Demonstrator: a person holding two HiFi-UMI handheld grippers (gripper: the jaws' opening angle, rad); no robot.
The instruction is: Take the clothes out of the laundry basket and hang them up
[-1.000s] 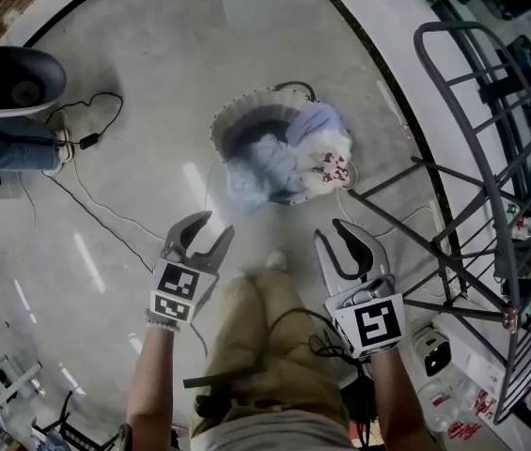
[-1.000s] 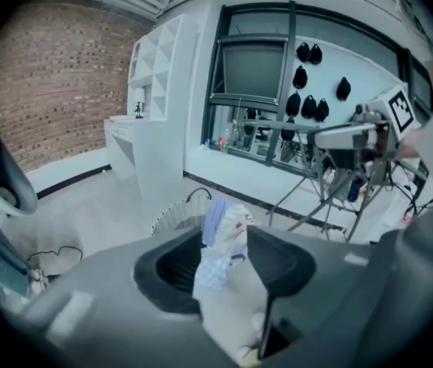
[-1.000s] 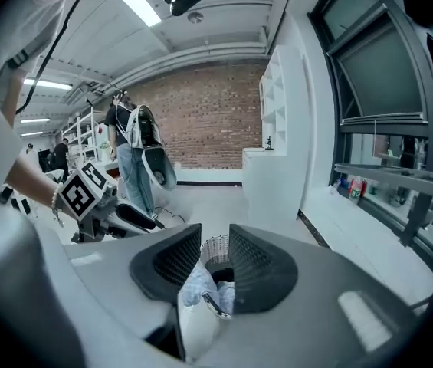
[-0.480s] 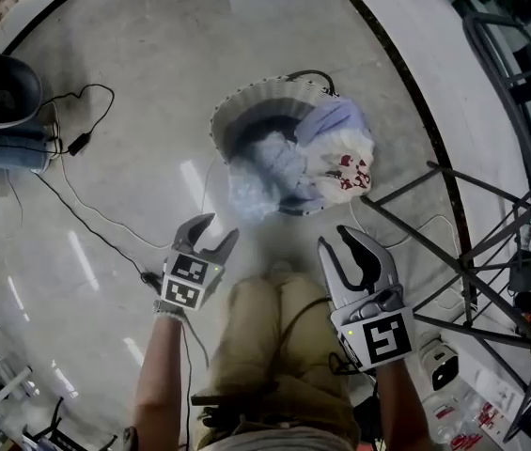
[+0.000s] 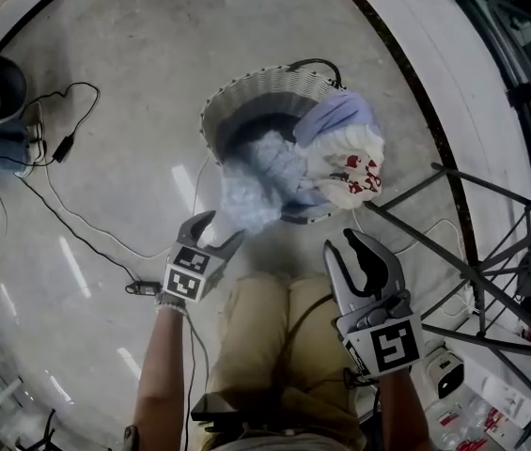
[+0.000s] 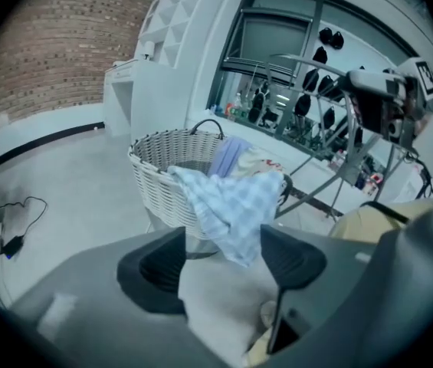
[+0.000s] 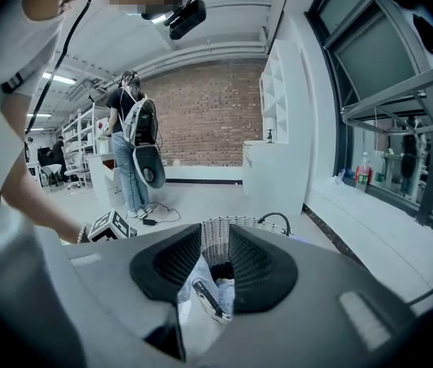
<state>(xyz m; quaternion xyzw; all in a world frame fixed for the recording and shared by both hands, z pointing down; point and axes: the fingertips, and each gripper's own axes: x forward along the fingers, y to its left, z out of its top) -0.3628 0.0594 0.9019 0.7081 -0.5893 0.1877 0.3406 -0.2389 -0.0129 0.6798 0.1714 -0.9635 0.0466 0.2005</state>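
Note:
A white wicker laundry basket (image 5: 223, 111) stands on the floor ahead of me. A light-blue checked cloth (image 5: 254, 194) hangs over its near rim, beside a lavender garment (image 5: 337, 118) and a white one with red print (image 5: 354, 172). My left gripper (image 5: 218, 225) is at the checked cloth's hanging end. Its jaws are opening wide. In the left gripper view the checked cloth (image 6: 235, 205) shows between the pads, which do not press on it. My right gripper (image 5: 345, 244) hovers short of the basket with a narrow gap between its jaws and nothing in it; basket (image 7: 266, 222) lies ahead.
A dark metal drying rack (image 5: 491, 280) stands at the right, close to the basket. Cables (image 5: 68, 214) trail over the floor at the left. My khaki trouser legs (image 5: 274, 346) are just below the grippers. A person (image 7: 128, 152) stands farther off by white shelving.
I have come closer to the basket. The left gripper has moved forward to the hanging checked cloth and its jaws have spread wider. The right gripper's gap is unchanged.

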